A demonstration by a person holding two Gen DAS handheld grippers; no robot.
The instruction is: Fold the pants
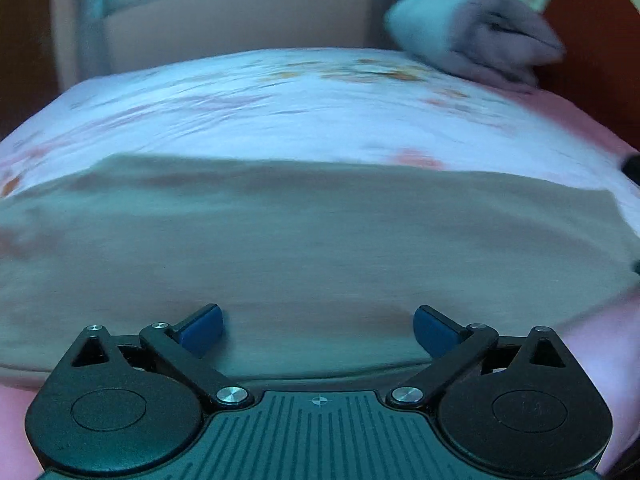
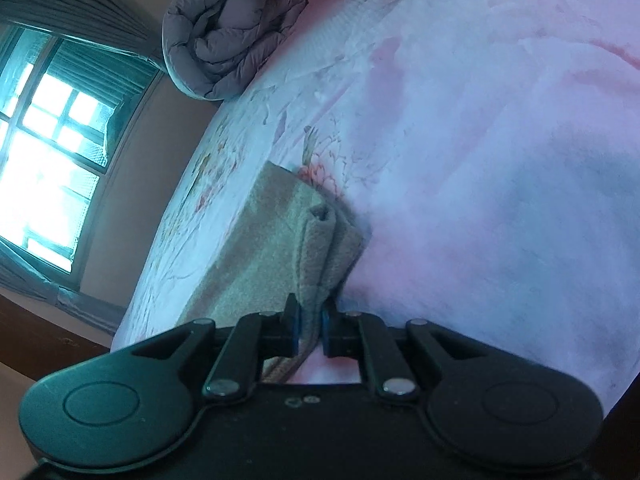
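Beige pants (image 1: 304,248) spread flat across the near part of a bed, on a floral bedsheet (image 1: 280,104), reaching almost from the left edge to the right in the left wrist view. Soft, fleecy-looking cloth, probably light and limp: likely to sag and crease wherever unsupported, unlikely to slip from rubber pads. Best taken at a hem or corner, pinching both layers together so that the fold carries over evenly.

Right gripper (image 2: 310,330) clenched on a bunched edge of the pants (image 2: 320,248), blue pads pressing the fabric from both sides, a small ridge of cloth standing up just beyond the tips. Left gripper (image 1: 318,328) released, jaws spread wide with nothing between them, poised over the near edge of the garment; picture blurred here, so whether the tips touch the cloth cannot be told.

Grey rolled quilt (image 2: 228,36) at the far end of the bed, well apart from the pants. Window (image 2: 48,152) with a curtain beyond the bed's side. No containers in view: no basket, drawer or box.
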